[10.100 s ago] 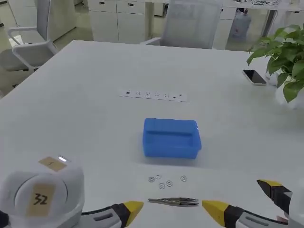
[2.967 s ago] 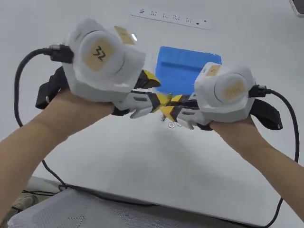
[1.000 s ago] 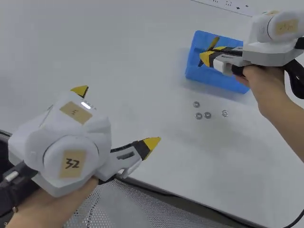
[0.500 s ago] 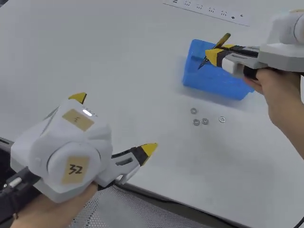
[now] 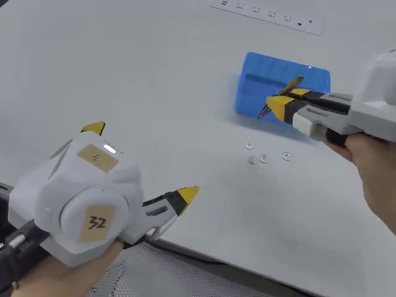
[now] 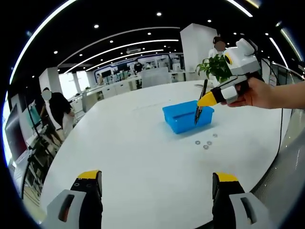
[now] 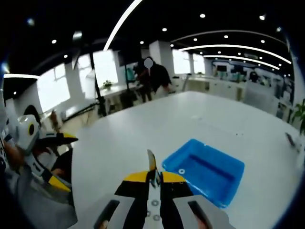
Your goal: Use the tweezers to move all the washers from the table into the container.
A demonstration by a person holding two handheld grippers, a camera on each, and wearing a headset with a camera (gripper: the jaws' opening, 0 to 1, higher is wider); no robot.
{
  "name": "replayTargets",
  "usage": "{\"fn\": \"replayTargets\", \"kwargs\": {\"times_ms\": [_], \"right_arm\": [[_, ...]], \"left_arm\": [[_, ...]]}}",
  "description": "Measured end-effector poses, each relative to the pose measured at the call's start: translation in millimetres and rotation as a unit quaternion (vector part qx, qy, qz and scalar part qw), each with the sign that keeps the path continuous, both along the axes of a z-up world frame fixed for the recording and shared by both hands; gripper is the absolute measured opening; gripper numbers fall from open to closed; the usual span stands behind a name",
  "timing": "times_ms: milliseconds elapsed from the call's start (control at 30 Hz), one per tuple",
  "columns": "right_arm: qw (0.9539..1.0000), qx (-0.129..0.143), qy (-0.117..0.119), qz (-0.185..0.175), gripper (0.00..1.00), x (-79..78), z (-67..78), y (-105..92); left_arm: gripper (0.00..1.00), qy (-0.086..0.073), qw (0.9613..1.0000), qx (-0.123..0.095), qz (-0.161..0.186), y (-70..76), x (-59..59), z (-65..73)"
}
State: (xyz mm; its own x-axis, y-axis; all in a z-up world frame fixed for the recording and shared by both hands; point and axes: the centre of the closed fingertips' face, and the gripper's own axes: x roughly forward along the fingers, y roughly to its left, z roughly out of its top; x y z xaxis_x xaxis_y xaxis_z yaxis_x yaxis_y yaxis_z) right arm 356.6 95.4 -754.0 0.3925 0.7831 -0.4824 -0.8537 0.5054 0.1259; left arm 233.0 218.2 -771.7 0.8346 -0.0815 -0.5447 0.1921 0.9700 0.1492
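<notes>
Head view: right gripper (image 5: pixel 283 103) fingers clamp the tweezers (image 6: pixel 198 110), blue container (image 5: pixel 266 68) just beyond their tips, washers (image 5: pixel 263 159) on the bench (image 5: pixel 154 80) beneath. Left gripper (image 5: pixel 141 161) fingers spread wide, empty.

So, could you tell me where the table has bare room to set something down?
Free: the table between left gripper and blue container, and between container and power strip. Crowded: near the container, with washers, right gripper and tweezers.

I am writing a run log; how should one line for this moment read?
right gripper: shut on tweezers, near container | left gripper: open, empty | washers on table: four | washer in container: one
</notes>
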Motion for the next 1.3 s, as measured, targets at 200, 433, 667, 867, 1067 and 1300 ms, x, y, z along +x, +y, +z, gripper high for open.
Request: {"fn": "replayTargets", "kwargs": {"times_ms": [200, 433, 667, 867, 1067, 1300], "right_arm": [[0.9998, -0.018, 0.013, 0.001, 0.04, -5.1, -19.3, 1.5], [0.9990, -0.039, 0.017, 0.007, 0.04, -6.9, -37.4, 4.4], [0.9987, -0.042, 0.028, 0.001, 0.04, -4.6, -44.3, 1.2], [0.9987, -0.045, 0.026, 0.005, 0.05, -5.1, -48.4, 3.1], [0.9985, -0.051, 0.017, 0.004, 0.04, -4.8, -48.9, 0.6], [0.9979, -0.065, -0.007, 0.008, 0.03, -8.4, -48.7, 1.6]], "left_arm": [[0.98, 0.005, 1.0000, 0.006, -0.003, -0.3, -0.7, -2.2], [0.98, 0.006, 0.9999, 0.014, -0.007, -1.2, -0.9, -3.1], [0.98, 0.008, 0.9998, 0.015, -0.006, -0.6, -0.9, -3.6], [0.97, 0.010, 0.9998, 0.017, -0.006, -0.3, -0.8, -4.3], [0.97, 0.013, 0.9997, 0.019, -0.005, 0.2, -0.8, -5.1], [0.96, 0.013, 0.9997, 0.022, -0.006, 0.4, -1.0, -5.2]]}}
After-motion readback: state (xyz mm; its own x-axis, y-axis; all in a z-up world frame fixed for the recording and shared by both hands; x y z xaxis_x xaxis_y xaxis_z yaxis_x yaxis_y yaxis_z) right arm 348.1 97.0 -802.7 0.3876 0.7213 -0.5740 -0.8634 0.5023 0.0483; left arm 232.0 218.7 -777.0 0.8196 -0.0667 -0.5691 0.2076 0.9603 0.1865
